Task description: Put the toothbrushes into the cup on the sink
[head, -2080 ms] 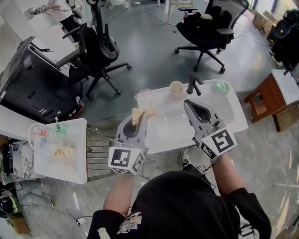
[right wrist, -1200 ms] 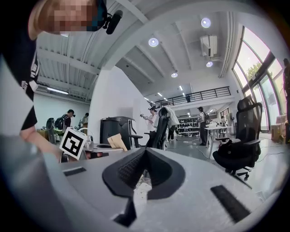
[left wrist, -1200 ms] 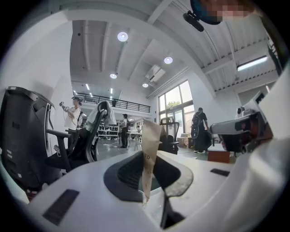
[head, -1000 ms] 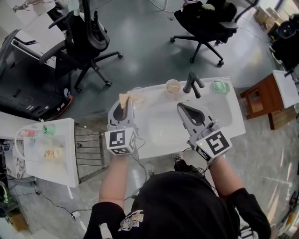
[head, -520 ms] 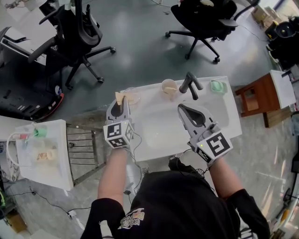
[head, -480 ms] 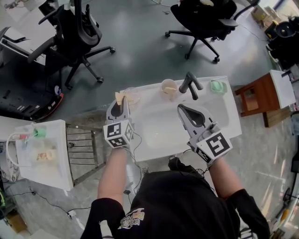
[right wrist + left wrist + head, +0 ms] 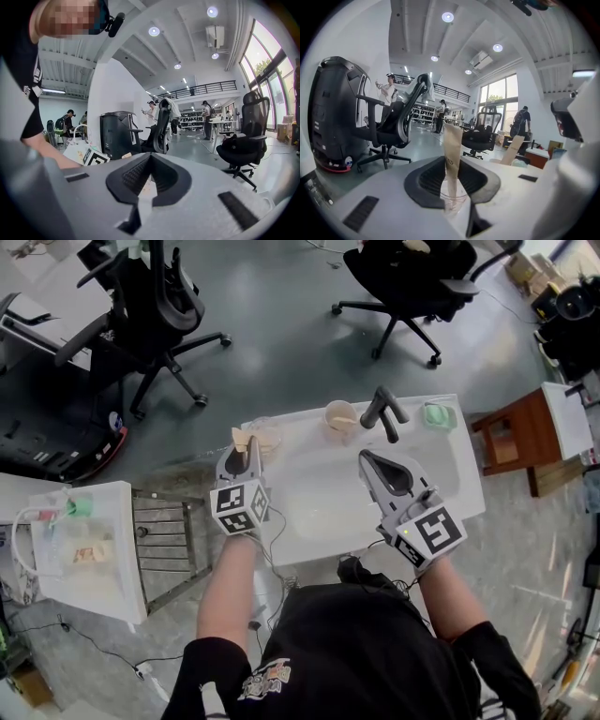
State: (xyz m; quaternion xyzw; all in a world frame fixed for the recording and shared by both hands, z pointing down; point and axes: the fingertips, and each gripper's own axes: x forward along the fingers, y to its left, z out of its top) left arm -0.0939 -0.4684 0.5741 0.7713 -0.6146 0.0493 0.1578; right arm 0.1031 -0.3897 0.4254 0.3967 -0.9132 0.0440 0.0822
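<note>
From overhead: the left gripper [image 7: 247, 450] is at the sink's [image 7: 441, 474] left corner, with a paper-wrapped toothbrush [image 7: 245, 438] sticking up out of its fingertips. A clear glass [image 7: 269, 435] sits just past those fingertips. The tan cup [image 7: 339, 415] is further off to their right, beside the faucet [image 7: 380, 412]. The right gripper [image 7: 367, 457] hangs over the basin, nothing in it, and the faucet is just ahead of its fingers.

Left gripper view: the left gripper [image 7: 452, 174] has its fingers nipped in on the toothbrush [image 7: 452, 140], which stands upright between them. Its lower end drops into the glass [image 7: 451, 200] right under the fingertips. A second wrapped brush [image 7: 513, 150] leans well off to the right.

Right gripper view: the right gripper [image 7: 149, 174] has its fingers pressed together, holding nothing. An office chair [image 7: 161, 126] stands far beyond the tips.
</note>
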